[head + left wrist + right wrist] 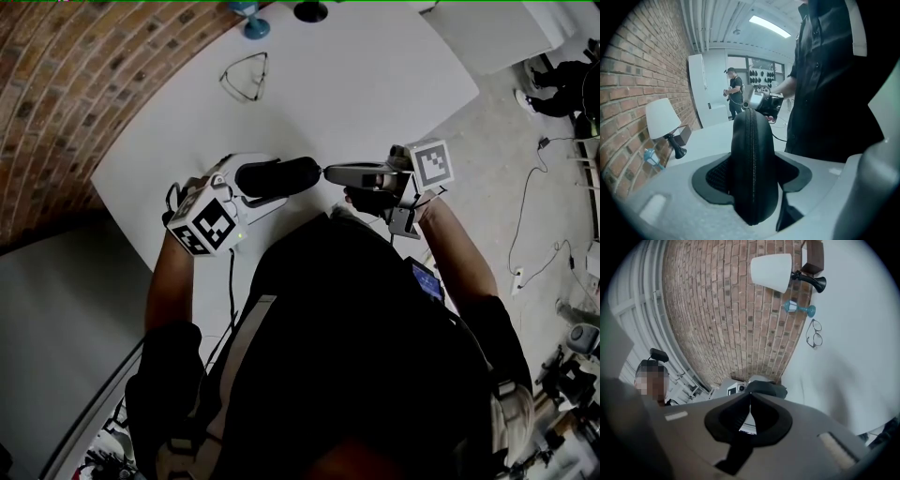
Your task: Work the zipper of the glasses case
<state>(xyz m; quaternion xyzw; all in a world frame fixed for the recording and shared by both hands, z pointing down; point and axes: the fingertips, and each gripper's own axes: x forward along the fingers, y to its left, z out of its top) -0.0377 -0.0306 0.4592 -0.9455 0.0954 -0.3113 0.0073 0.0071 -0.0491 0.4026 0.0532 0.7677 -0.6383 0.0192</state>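
A black zippered glasses case [277,176] is held level above the white table [375,84], lengthwise between the two grippers. My left gripper [255,187] is shut on its left half. In the left gripper view the case [752,173] stands between the pads with its zipper line facing the camera. My right gripper [328,172] comes in from the right, its tips pinched together at the case's right end on the zipper pull, which is hidden between the pads. In the right gripper view the closed tips [750,394] meet just before the case's end [766,389].
Wire-framed glasses [246,77] lie on the table farther back. A white desk lamp [773,270] and a small blue object [253,23] stand near the brick wall [84,84]. The table's near edge runs under my hands. Another person [735,93] stands across the room.
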